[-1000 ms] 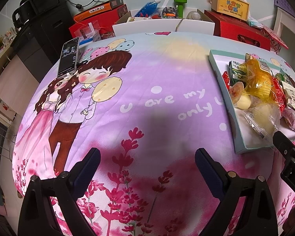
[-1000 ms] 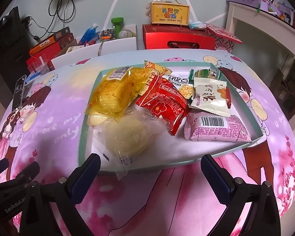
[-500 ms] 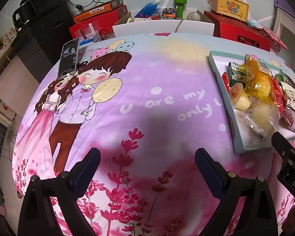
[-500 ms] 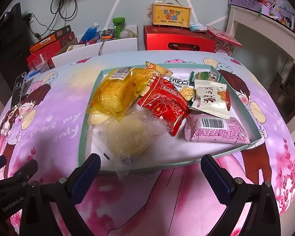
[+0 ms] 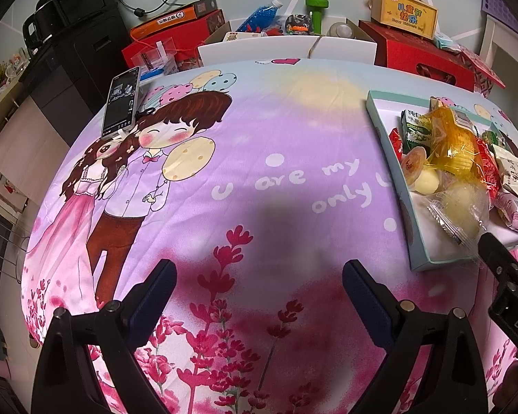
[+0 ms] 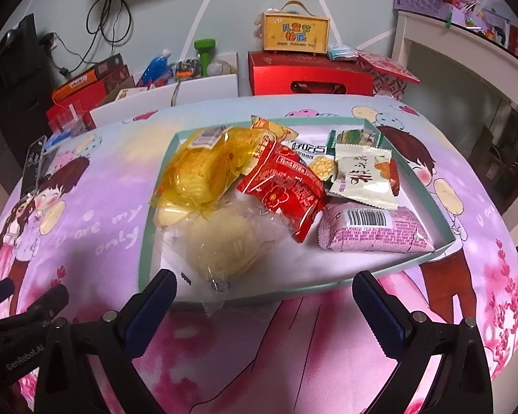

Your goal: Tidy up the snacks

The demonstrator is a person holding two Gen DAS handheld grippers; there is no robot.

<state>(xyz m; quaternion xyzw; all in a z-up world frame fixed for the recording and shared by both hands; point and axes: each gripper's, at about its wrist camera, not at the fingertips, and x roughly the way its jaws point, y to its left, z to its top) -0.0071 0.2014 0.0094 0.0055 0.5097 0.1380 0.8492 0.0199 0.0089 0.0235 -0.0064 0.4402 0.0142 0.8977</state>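
Note:
A shallow teal tray (image 6: 145,241) (image 5: 385,127) holds several wrapped snacks. Among them are a yellow bag (image 6: 203,169) (image 5: 456,141), a clear pack of pale buns (image 6: 224,241) (image 5: 462,207), a red packet (image 6: 283,189), a cream packet (image 6: 362,179) and a pink bar with a barcode (image 6: 376,231). My right gripper (image 6: 266,286) stands open just in front of the tray's near rim, with nothing between its fingers. Left of the tray, my left gripper (image 5: 259,276) hangs open over the bare printed cloth.
A phone (image 5: 121,103) lies at the table's far left. White boxes (image 5: 286,51), red gift boxes (image 6: 310,76) and a yellow carry box (image 6: 295,32) crowd the back edge. A white shelf (image 6: 466,55) stands at the right.
The right gripper has crept slightly closer to the tray. The left gripper has barely moved.

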